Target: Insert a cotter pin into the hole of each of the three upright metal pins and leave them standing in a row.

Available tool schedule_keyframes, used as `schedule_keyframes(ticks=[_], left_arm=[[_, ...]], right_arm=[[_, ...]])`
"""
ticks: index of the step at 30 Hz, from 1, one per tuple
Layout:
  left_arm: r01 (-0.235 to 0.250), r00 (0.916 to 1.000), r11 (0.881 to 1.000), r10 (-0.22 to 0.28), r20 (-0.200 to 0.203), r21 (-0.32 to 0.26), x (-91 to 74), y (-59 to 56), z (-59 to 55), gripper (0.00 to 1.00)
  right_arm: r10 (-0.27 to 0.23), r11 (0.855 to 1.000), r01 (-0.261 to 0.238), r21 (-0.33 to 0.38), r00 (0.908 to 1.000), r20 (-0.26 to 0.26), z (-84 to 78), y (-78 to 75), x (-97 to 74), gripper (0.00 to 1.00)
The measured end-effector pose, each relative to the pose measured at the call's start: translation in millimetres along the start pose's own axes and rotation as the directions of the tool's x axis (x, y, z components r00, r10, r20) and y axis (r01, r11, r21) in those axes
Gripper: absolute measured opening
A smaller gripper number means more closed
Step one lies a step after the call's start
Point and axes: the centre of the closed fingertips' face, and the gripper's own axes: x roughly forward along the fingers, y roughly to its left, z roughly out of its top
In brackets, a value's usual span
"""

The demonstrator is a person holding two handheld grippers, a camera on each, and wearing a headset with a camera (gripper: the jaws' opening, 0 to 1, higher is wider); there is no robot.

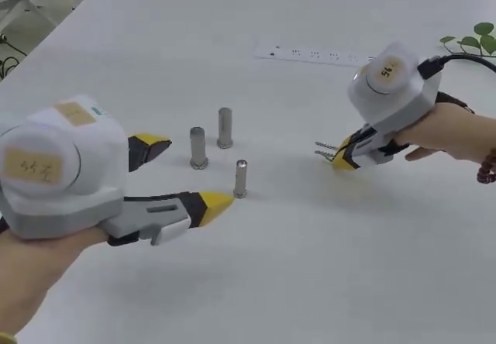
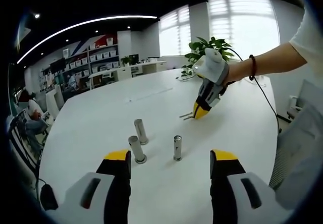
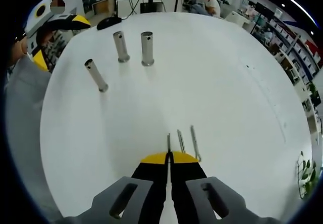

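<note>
Three upright metal pins (image 1: 198,148) (image 1: 225,127) (image 1: 241,178) stand close together on the white table (image 1: 310,266). My left gripper (image 1: 186,175) is open just left of them, its yellow tips level with the pins (image 2: 136,149) (image 2: 141,131) (image 2: 177,148). My right gripper (image 1: 341,158) rests low on the table to the right, well apart from the pins (image 3: 147,48). It (image 3: 169,158) is shut on a thin cotter pin (image 3: 168,142). Two more cotter pins (image 3: 180,141) (image 3: 194,143) lie on the table beside its tips.
A white power strip (image 1: 318,53) lies across the far side of the table. A green plant (image 1: 473,40) stands at the far right edge. Office chairs (image 1: 19,3) stand beyond the table's left edge.
</note>
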Motion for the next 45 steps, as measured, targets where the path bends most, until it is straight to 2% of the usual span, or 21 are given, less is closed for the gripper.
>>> schedule_keyframes(ticks=[8, 10, 16, 18, 24, 28, 37, 45], left_arm=[[0.027, 0.9995, 0.999, -0.027, 0.015, -0.018, -1.2, -4.7, 7.7, 0.56], [0.035, 0.9992, 0.999, -0.035, 0.019, -0.025, -1.0, -6.3, 9.5, 0.54], [0.07, 0.9972, 0.995, -0.068, 0.029, -0.069, 1.1, -13.6, 14.6, 0.47], [0.084, 0.9962, 0.993, -0.081, 0.03, -0.084, 2.2, -16.6, 15.5, 0.46], [0.124, 0.9922, 0.984, -0.122, 0.026, -0.125, 5.0, -27.2, 17.4, 0.4], [0.152, 0.9884, 0.975, -0.149, 0.031, -0.164, 6.1, -33.4, 19.3, 0.36], [0.212, 0.9772, 0.943, -0.209, 0.038, -0.257, 8.5, -49.4, 21.6, 0.27], [0.255, 0.9661, 0.9, -0.252, 0.056, -0.353, 12.1, -60.4, 23.5, 0.22]], right_arm=[[-0.034, 0.998, 0.038, -0.049, 0.9973, 0.065, 15.7, 7.8, -15.9, 0.01], [-0.038, 0.997, 0.044, -0.067, 0.9955, 0.086, 21.3, 3.4, -15.2, 0.01], [-0.046, 0.991, 0.064, -0.121, 0.9878, 0.149, 38.2, 23.7, -32.0, 0.01], [-0.043, 0.988, 0.066, -0.137, 0.9853, 0.165, 42.5, 23.9, -32.4, 0.01], [-0.039, 0.978, 0.083, -0.193, 0.9736, 0.225, 59.3, 45.8, -45.4, 0.01], [-0.03, 0.97, 0.087, -0.227, 0.9686, 0.247, 66.1, 59.3, -50.9, 0.01], [-0.002, 0.944, 0.094, -0.317, 0.9597, 0.281, 76.8, 93.6, -59.5, 0.01], [0.026, 0.929, 0.089, -0.359, 0.9526, 0.303, 83.1, 111.0, -63.5, 0.01]])
